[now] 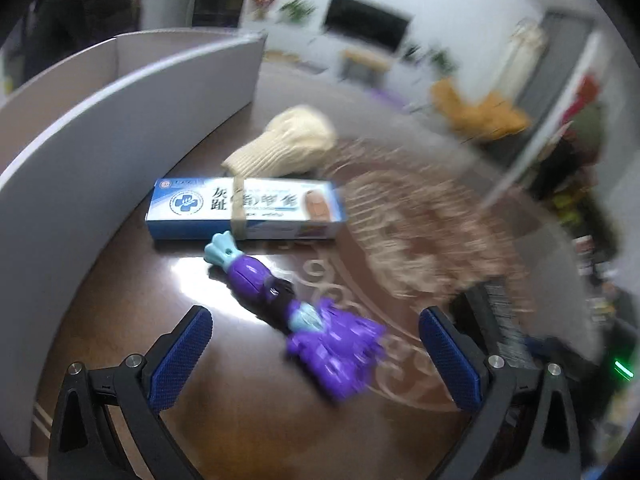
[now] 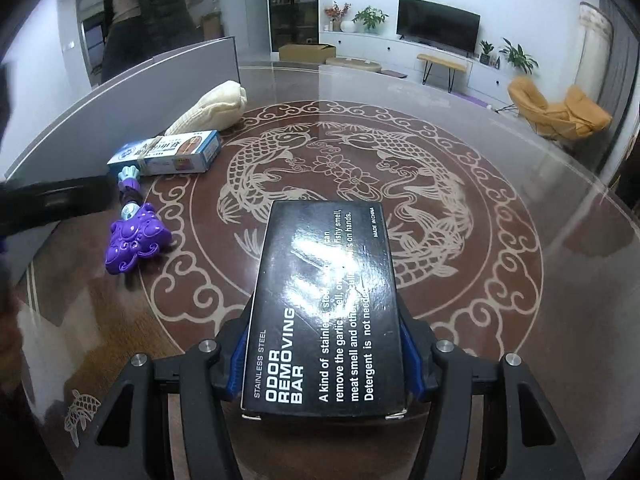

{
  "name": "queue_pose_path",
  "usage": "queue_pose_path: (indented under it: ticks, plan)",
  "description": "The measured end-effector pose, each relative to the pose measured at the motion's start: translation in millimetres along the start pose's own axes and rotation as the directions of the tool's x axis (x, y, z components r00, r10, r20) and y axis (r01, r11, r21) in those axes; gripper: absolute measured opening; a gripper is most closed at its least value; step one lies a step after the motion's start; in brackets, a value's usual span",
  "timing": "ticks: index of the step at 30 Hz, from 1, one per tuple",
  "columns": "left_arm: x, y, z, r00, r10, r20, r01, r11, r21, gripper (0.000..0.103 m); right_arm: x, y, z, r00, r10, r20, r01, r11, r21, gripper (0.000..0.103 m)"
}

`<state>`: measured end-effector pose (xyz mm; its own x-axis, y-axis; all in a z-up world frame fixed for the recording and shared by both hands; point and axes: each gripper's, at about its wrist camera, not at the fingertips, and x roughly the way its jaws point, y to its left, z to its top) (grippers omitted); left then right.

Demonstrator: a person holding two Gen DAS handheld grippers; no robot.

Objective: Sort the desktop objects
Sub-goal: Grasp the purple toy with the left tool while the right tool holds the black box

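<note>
The right tongs (image 2: 324, 364) grip a black box (image 2: 325, 304) by its long sides, blue pads pressed against both edges, holding it above the middle of the desk (image 2: 500, 208). Its printed top faces up.

The left tongs (image 1: 316, 354) stand wide open with nothing between the pads, above a purple toy (image 1: 304, 312) that lies on the desk. That view is blurred on its right side.

Just beyond the toy's pale blue end lies a blue and white carton (image 1: 244, 210) with a band around it; whether the two touch cannot be told. A cream glove (image 1: 288, 144) rests against the carton's far side. All three lie near a grey panel (image 1: 100, 152) that stands upright along the desk's left edge.

In the right wrist view a person (image 2: 140, 12) stands behind the panel.
</note>
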<state>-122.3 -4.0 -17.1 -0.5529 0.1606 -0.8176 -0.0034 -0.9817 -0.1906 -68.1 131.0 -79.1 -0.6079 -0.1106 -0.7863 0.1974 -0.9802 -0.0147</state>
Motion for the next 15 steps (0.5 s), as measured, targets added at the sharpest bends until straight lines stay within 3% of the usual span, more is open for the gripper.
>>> queue_pose_path:
  ticks: [2, 3, 4, 13, 15]
  plan:
    - [18.7, -2.5, 0.3, 0.996, 0.077, -0.04, -0.076, 0.997, 0.01, 0.103, -3.5, 3.2, -0.6, 1.0, -0.001, 0.0, 0.001, 1.0, 0.0, 0.06]
    - [18.7, -0.3, -2.2, 0.998, 0.048, -0.036, -0.048, 0.999, -0.006, 0.103, -3.4, 3.0, -0.8, 1.0, -0.001, 0.0, 0.001, 1.0, 0.0, 0.06]
    - [17.2, 0.3, -3.8, 0.998, 0.066, -0.022, -0.066, 0.998, 0.008, 0.103, -3.2, 3.0, -0.6, 1.0, -0.001, 0.001, 0.001, 1.0, -0.001, 0.06]
    - [-4.6, 35.6, -24.7, 0.997, -0.062, -0.037, 0.068, 0.979, 0.191, 0.103, -0.7, 10.7, 2.8, 1.0, -0.006, 0.0, 0.006, 1.0, -0.002, 0.06]
    - [-1.8, 31.7, -22.1, 0.998, -0.043, -0.044, 0.051, 0.981, 0.189, 0.103, -0.8, 10.6, 2.8, 1.0, -0.006, 0.0, 0.006, 1.0, -0.002, 0.06]
